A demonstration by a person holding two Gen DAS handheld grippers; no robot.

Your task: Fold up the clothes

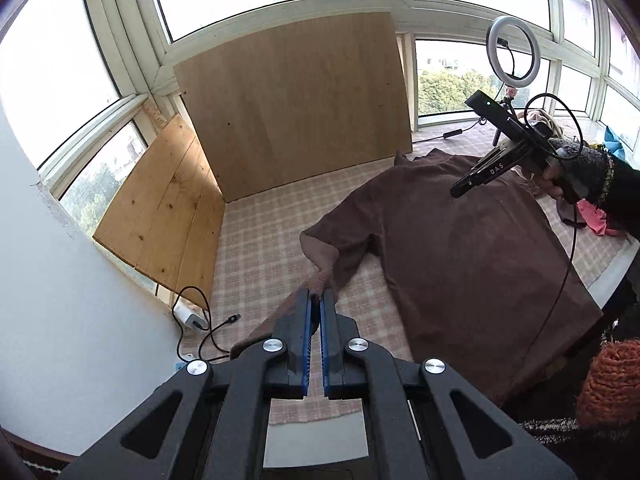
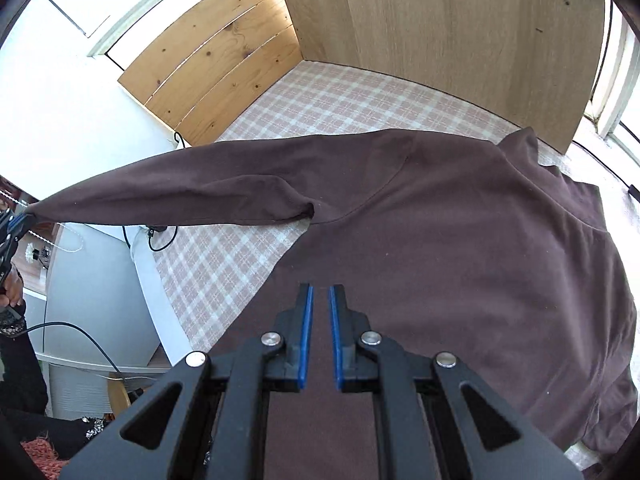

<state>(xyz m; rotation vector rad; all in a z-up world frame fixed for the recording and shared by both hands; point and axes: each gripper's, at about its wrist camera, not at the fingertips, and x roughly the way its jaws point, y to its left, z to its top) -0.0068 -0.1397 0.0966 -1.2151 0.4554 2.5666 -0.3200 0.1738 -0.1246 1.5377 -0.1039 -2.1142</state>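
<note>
A brown long-sleeved shirt (image 1: 460, 248) lies spread on the checked tablecloth (image 1: 264, 240). My left gripper (image 1: 317, 295) is shut on the cuff of its left sleeve (image 1: 320, 276) and holds the sleeve lifted off the table. In the right wrist view the sleeve (image 2: 180, 196) stretches out to the left gripper (image 2: 16, 224) at the left edge. My right gripper (image 2: 319, 292) hovers over the shirt's body (image 2: 460, 260), jaws narrowly apart and empty. It also shows in the left wrist view (image 1: 460, 190) above the shirt's upper part.
Wooden boards (image 1: 292, 100) stand along the back and left edges of the table. A ring light (image 1: 514, 50) on a small tripod and other clothes (image 1: 600, 220) are at the far right. A white charger with black cable (image 1: 192, 316) lies at the left table edge.
</note>
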